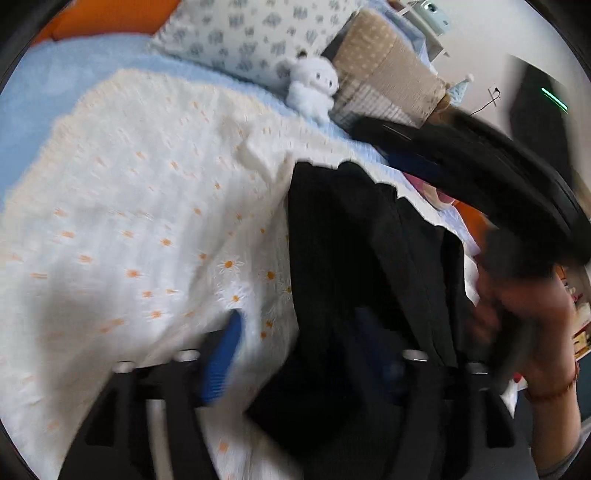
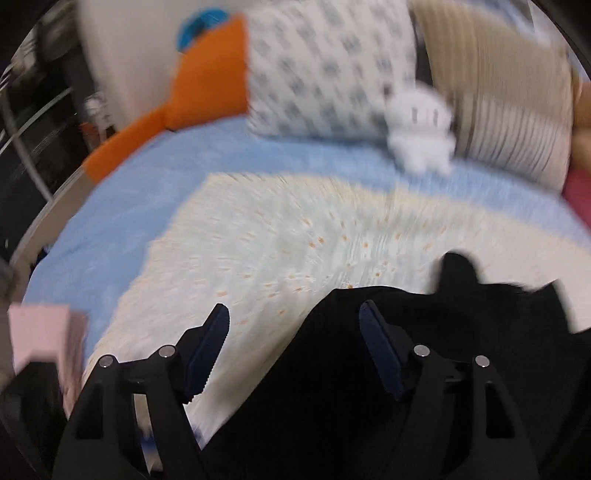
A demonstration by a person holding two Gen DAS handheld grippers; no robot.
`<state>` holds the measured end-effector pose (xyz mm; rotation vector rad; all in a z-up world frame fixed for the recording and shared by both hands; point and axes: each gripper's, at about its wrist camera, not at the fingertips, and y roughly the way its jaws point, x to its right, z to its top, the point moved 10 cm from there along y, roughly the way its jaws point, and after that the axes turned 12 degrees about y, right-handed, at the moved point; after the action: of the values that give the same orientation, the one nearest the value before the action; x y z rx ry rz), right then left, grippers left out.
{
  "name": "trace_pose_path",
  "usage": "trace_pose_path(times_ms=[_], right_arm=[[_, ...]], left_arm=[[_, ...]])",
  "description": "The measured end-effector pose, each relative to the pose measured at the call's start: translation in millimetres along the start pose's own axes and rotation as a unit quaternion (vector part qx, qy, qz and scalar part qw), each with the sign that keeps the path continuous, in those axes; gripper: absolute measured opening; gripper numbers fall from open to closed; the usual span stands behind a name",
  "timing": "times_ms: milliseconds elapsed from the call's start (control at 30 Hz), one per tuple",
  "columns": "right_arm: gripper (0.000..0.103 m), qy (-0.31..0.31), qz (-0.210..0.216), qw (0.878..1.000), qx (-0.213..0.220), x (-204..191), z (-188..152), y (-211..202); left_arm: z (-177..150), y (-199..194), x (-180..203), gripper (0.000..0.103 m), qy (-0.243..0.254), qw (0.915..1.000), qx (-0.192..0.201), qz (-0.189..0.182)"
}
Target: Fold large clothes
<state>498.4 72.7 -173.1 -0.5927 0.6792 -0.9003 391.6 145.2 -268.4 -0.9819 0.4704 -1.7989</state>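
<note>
The white daisy-print blanket (image 2: 280,236) lies bare to the left of the black garment (image 2: 424,350), with open blue bedsheet (image 2: 147,184) beyond it. Along the far side, a patterned pillow (image 2: 328,70), a white plush toy (image 2: 421,129) and a beige cushion (image 2: 509,103) block the way. In the left wrist view, the person's hand (image 1: 532,314) crowds the garment's right edge.

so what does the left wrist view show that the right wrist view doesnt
Only the left wrist view: a hand on the other tool's black body at the right edge, and a white shelf at the top.

Only the right wrist view: a pink box at the left edge and the right tool, jaws open over the garment's edge.

Both: the black garment on the daisy blanket, blue sheet, patterned pillow, white plush and orange cushion.
</note>
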Motion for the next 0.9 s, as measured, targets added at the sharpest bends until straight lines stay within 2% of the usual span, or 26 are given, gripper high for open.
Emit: trace_pose_path(times_ms=[67,133,200,233,267,300,367,500,600,767,900], right_arm=[[0.085,-0.03,0.005,0.999,0.029,-17.1,-29.4,-61.2],[0.085,-0.07,0.026,0.997,0.033,-47.2,-68.5,-109.5],[0.085,-0.128,0.056,0.989,0.041,-81.6,-129.8,-164.3],[0.085,-0.151,0.065,0.986,0.032,-93.9,-156.7,-179.2],[0.084,-0.169,0.07,0.983,0.025,-103.1,-178.9,-189.3],[0.084,-0.192,0.082,0.978,0.006,-117.3,-219.6,-203.2],[0.08,-0.222,0.097,0.97,-0.032,-137.1,-275.9,-213.8],[0.076,-0.279,0.08,0.955,-0.061,-158.3,-347.8,-216.6],[0.073,-0.288,0.072,0.953,-0.067,-171.7,-371.7,-206.3],[0.07,-0.306,0.044,0.948,-0.081,-179.5,-380.9,-170.3],[0.069,-0.334,0.015,0.934,-0.122,-179.9,-397.2,-147.7]], left_arm=[[-4.1,-29.1,4.7,0.083,0.017,0.9997,0.004,0.017],[-10.2,-53.5,6.6,0.084,0.033,0.9985,0.001,0.043],[-19.7,-82.2,7.1,0.088,0.046,0.9965,0.001,0.069],[-23.0,-91.7,6.6,0.088,0.046,0.9961,0.001,0.075],[-27.2,-104.3,5.4,0.089,0.04,0.9961,0.003,0.079],[-31.5,-116.1,5.2,0.09,0.031,0.9965,0.006,0.077],[-46.1,-139.1,8.1,0.092,0.013,0.9973,0.011,0.072],[-68.1,-161.8,15.6,0.092,-0.01,0.9978,0.014,0.064],[-83.2,-167.5,19.6,0.092,-0.023,0.9979,0.018,0.058],[-109.8,-163.9,16.2,0.092,-0.048,0.9977,0.03,0.038],[-126.1,-158.4,7.9,0.092,-0.065,0.9969,0.04,0.021]])
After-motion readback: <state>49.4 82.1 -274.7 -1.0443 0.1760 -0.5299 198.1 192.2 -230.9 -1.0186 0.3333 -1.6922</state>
